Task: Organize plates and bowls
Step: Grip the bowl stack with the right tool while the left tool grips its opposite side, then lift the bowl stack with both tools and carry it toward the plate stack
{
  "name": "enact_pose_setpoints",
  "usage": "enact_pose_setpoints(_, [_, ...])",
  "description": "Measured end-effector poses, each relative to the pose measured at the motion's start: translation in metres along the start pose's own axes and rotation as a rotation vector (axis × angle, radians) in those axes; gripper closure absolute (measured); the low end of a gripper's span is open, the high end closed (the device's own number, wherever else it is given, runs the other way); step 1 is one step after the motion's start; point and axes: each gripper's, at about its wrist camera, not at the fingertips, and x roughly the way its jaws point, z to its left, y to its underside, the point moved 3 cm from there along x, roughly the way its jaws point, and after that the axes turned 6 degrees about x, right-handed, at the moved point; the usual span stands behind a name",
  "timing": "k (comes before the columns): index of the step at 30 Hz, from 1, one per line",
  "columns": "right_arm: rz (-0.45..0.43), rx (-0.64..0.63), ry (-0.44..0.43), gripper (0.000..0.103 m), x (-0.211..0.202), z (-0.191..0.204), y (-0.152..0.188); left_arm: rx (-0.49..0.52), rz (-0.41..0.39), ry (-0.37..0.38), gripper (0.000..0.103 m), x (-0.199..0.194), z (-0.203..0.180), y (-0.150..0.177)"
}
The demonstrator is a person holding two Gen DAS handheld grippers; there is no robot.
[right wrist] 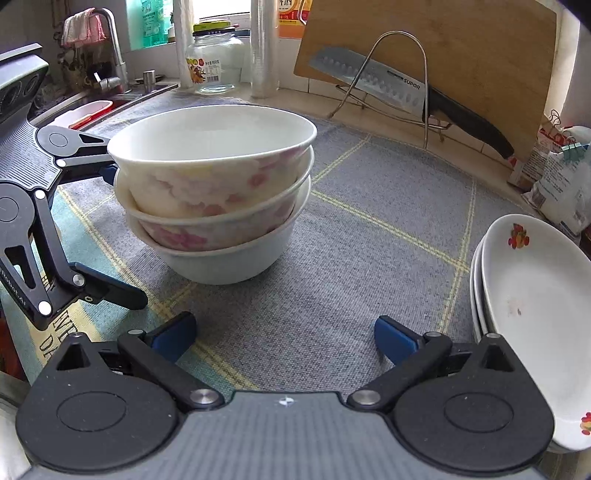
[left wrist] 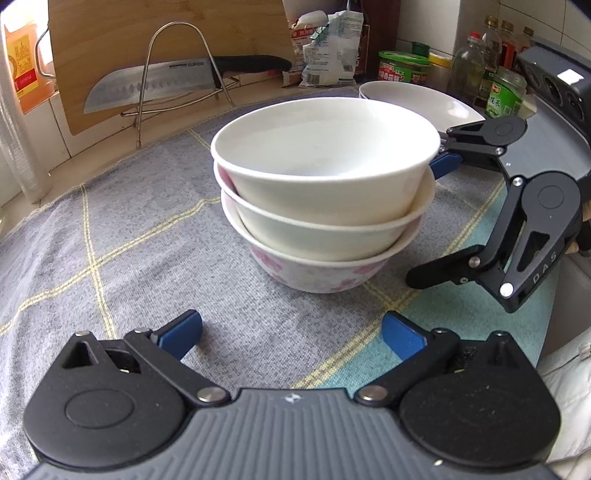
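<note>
The left gripper (left wrist: 291, 334) sits low over the grey checked cloth (left wrist: 110, 229) on the desk, its jaws spread wide with nothing between them, the blue pads (left wrist: 183, 332) just short of the stack of three bowls (left wrist: 321, 195). The right gripper (right wrist: 284, 332) is likewise spread wide and empty, facing the same stack (right wrist: 218, 192) from the other side; in the left wrist view it appears at the right (left wrist: 436, 218), jaws apart on either side of the bowls' edge, whether touching is unclear. The bowls are nested, all empty, the top one white inside. A stack of white plates (right wrist: 535, 306) lies right of the right gripper. Farther back, a knife (left wrist: 155, 83) rests on a wire rack (left wrist: 177, 70) against a wooden cutting board (left wrist: 166, 29).
</note>
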Motion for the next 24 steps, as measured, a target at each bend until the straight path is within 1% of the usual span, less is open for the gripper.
enact_pose_setpoints(4, [0.004,-0.016,-0.012,0.000,0.003,-0.001,-0.004,0.003,-0.001,-0.001,0.000,0.001,0.000,-0.002])
enact_pose_setpoints(7, [0.010,-0.024,-0.017,0.000,0.007,0.001,-0.008,0.026,-0.014,0.018,0.000,0.003,0.002,-0.004])
enact_pose_setpoints(10, [0.011,-0.024,-0.016,0.000,0.011,0.002,-0.013,0.066,-0.034,0.050,0.000,0.004,0.004,-0.004])
enact_pose_setpoints(15, [0.053,-0.033,-0.017,0.000,0.016,0.005,-0.021,0.143,-0.054,0.113,0.000,0.009,0.008,-0.007])
enact_pose_setpoints(21, [0.095,-0.069,-0.021,0.000,0.020,0.009,-0.028,0.237,-0.054,0.192,0.000,0.014,0.014,-0.015])
enact_pose_setpoints(24, [0.105,-0.100,-0.033,0.000,0.022,0.012,-0.031,0.266,-0.049,0.214,0.000,0.016,0.015,-0.018])
